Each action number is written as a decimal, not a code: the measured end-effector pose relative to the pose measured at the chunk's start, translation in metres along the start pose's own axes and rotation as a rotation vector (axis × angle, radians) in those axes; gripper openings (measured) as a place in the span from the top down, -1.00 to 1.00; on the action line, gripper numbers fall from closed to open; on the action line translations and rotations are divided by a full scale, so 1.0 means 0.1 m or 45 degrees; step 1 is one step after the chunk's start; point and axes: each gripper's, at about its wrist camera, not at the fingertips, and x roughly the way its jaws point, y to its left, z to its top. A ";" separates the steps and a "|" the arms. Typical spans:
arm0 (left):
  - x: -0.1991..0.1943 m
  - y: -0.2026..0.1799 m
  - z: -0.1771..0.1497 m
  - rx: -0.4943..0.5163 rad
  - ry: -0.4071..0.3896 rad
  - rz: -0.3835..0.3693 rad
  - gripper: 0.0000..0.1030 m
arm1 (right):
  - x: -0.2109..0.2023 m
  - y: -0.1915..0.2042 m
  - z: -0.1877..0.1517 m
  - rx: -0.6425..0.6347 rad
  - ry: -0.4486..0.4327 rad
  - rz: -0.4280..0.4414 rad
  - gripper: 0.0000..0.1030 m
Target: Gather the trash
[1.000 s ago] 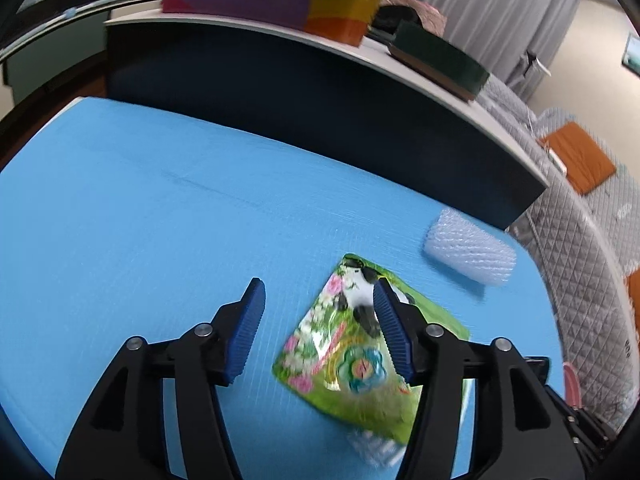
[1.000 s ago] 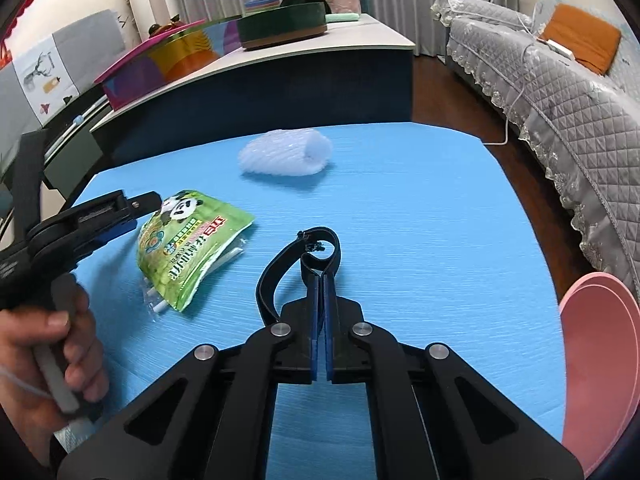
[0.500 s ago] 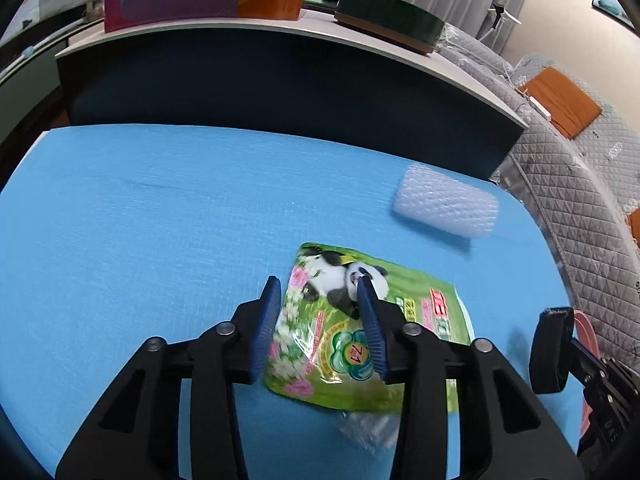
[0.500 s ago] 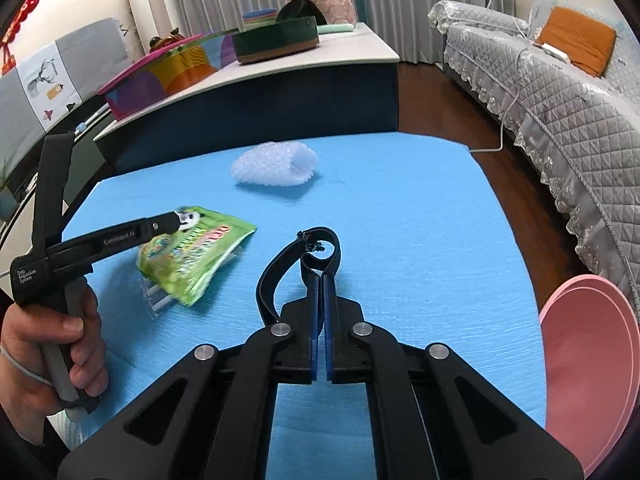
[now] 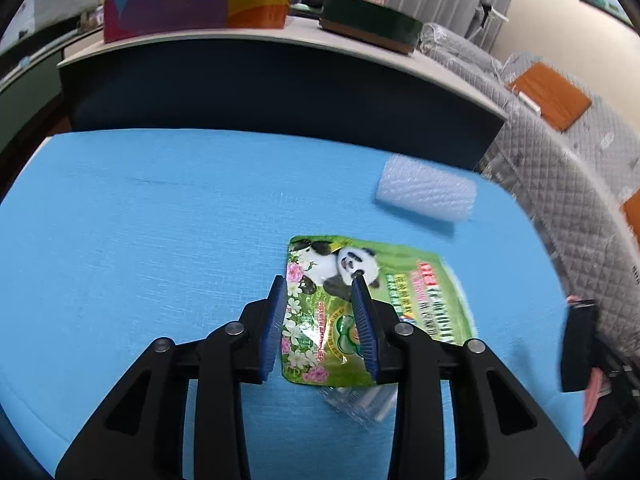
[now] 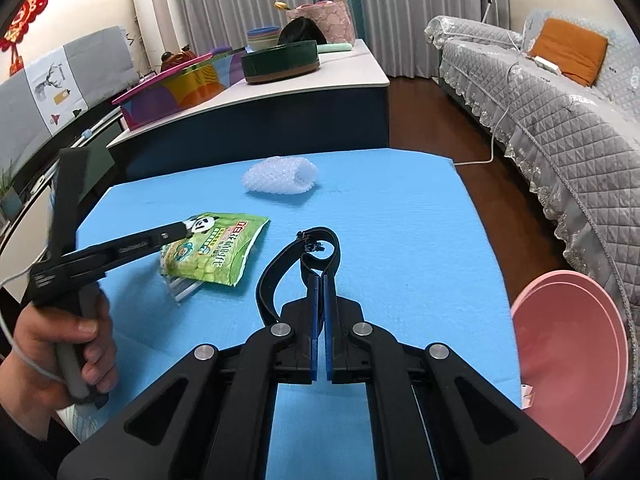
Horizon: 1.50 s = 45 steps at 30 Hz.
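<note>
My right gripper (image 6: 321,280) had its jaws clenched on a black strap (image 6: 298,258). My left gripper (image 5: 320,284) had just been narrowing its jaws astride the green panda wrapper's (image 5: 404,300) near-left corner; pad contact I couldn't tell. Beyond, a bubble-wrap roll (image 5: 426,194) lay near the blue surface's (image 5: 140,220) far-right edge; the left lay open.

left gripper (image 5: 320,292) jaws have just been closing around the green snack bag (image 5: 400,304).
</note>
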 end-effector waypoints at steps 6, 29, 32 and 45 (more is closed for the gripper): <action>0.04 -0.03 -0.02 0.007 0.007 -0.004 0.35 | -0.14 -0.10 -0.03 -0.007 -0.027 -0.022 0.95; -0.91 -0.28 -0.07 0.108 -0.231 -0.020 0.98 | -0.65 -0.29 -0.06 0.032 -0.137 -0.037 0.95; -1.07 -0.35 -0.09 0.132 -0.269 -0.020 0.99 | -0.72 -0.30 -0.07 0.034 -0.149 -0.038 0.95; -1.53 -0.60 -0.27 0.163 -0.344 -0.049 1.00 | -0.98 -0.45 -0.13 0.067 -0.190 -0.071 0.95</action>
